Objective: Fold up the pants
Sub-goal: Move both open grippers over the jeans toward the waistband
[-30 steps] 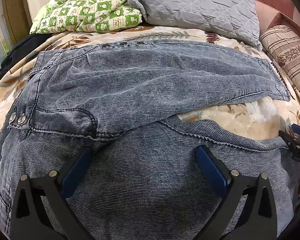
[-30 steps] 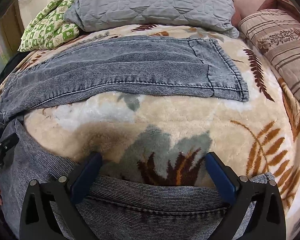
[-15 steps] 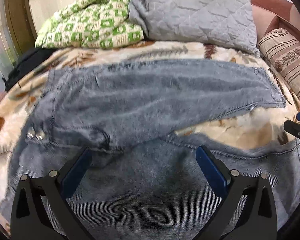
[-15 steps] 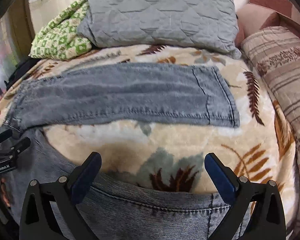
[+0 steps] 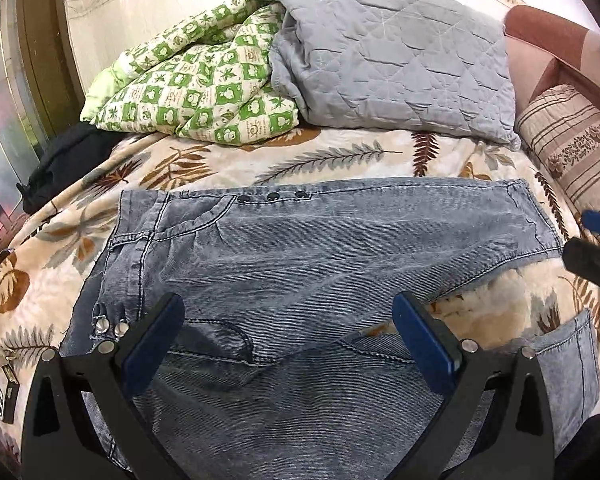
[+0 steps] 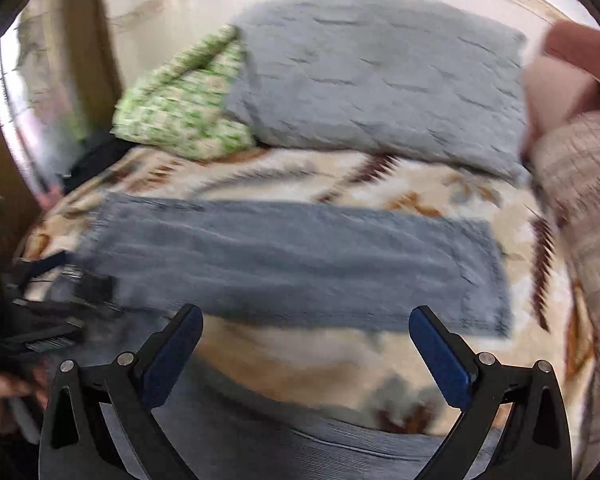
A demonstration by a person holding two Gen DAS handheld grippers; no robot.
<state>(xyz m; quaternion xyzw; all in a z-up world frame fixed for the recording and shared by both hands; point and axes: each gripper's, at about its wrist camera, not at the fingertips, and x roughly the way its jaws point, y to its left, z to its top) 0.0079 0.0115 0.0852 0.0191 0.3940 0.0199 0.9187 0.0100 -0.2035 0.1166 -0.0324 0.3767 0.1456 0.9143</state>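
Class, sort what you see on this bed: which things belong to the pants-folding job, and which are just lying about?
Belongs to the job:
pants
left gripper
right gripper

Just lying about:
grey quilted pillow
green checked quilt
striped cushion
black garment

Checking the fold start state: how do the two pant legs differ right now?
The far leg lies flat and fully spread across the blanket, hem visible. The near leg runs under the left gripper, cut off by the frame, its hem near the right edge. Both are the same grey-blue denim, joined at the waist.
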